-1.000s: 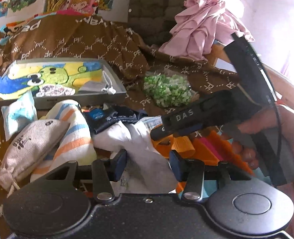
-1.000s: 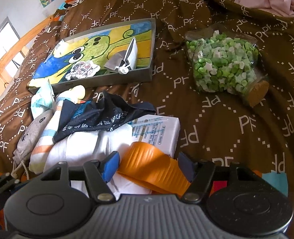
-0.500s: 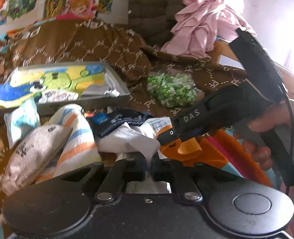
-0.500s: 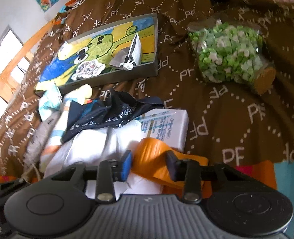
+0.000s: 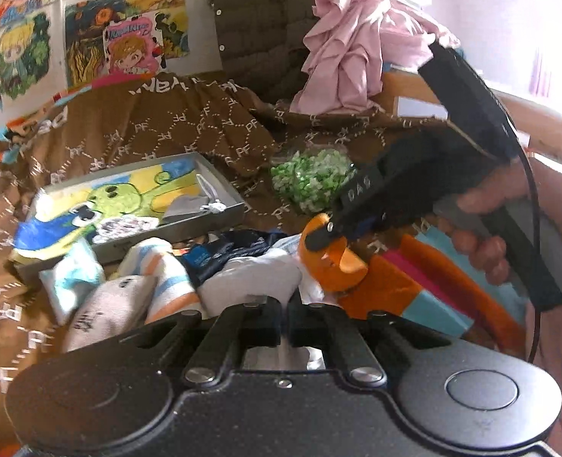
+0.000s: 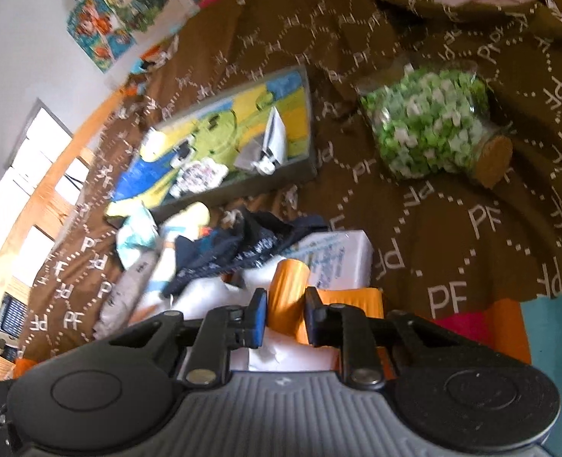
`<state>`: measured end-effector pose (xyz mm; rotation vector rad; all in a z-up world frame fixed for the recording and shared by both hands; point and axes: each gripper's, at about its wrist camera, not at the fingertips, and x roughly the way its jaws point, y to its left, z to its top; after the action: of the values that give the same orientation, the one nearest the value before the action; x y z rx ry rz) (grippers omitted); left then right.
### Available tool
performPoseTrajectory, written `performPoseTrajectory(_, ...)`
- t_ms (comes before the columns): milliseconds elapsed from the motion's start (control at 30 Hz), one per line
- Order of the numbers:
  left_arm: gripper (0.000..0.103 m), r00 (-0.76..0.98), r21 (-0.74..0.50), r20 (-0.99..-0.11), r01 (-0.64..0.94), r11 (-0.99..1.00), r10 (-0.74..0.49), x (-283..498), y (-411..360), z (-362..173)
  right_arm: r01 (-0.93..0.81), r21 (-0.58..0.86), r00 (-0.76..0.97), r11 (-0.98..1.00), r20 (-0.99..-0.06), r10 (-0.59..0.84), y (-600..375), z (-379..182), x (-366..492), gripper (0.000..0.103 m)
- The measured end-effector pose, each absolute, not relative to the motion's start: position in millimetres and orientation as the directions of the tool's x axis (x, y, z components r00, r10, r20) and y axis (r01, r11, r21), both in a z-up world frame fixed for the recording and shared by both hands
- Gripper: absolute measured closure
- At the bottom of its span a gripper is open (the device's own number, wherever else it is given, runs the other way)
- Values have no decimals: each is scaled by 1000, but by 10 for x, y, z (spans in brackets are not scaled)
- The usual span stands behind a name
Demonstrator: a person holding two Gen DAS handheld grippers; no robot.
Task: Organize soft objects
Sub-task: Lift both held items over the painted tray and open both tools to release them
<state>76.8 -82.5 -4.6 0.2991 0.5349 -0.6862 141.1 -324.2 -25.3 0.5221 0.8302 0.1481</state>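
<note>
A heap of soft things lies on the brown bedspread (image 6: 452, 228). My left gripper (image 5: 284, 306) is shut, and it pinches the edge of a white cloth (image 5: 250, 282) in the heap. The jaws of my right gripper (image 6: 286, 306) are closing, and its pads squeeze an upright fold of orange cloth (image 6: 288, 285). In the left wrist view the right gripper (image 5: 324, 238) holds that orange cloth (image 5: 334, 270) raised, with a hand (image 5: 482, 228) on its handle. A dark blue cloth (image 6: 242, 251) lies on the heap.
A grey tray (image 5: 204, 224) with a cartoon picture lies behind the heap. A corked jar of green paper stars (image 6: 429, 129) lies to its right. A striped sock (image 5: 163, 278), a grey pouch (image 5: 105, 312), a white packet (image 6: 341, 255) and a pink garment (image 5: 357, 45) are around.
Both grippers went from open to closed, the left on the white cloth and the right on the orange fold. Both rose a little, and the orange cloth now stands lifted.
</note>
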Motion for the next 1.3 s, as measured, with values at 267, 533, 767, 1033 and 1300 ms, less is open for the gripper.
performPoseTrajectory(267, 101, 809, 335, -500, 510, 793, -309, 558, -708, 172, -11, 507, 753, 862, -563, 341, -3203, -103, 1311, 82)
performPoseTrajectory(533, 101, 918, 432, -322, 362, 826, -233, 576, -555, 375, -131, 500, 823, 856, -426, 375, -3142, 91, 1220, 82)
performPoseTrajectory(767, 101, 944, 518, -203, 329, 790, -260, 638, -640, 423, -211, 464, 858, 861, -334, 390, -3031, 188, 1200, 82)
performPoseTrajectory(1033, 101, 945, 446, -177, 326, 834, -275, 1216, -672, 504, -265, 430, 883, 863, -251, 396, -2911, 232, 1454, 82)
performPoseTrajectory(1300, 101, 948, 415, -149, 319, 852, -282, 1994, -726, 377, -250, 473, 888, 845, -237, 395, -2863, 73, 2131, 82)
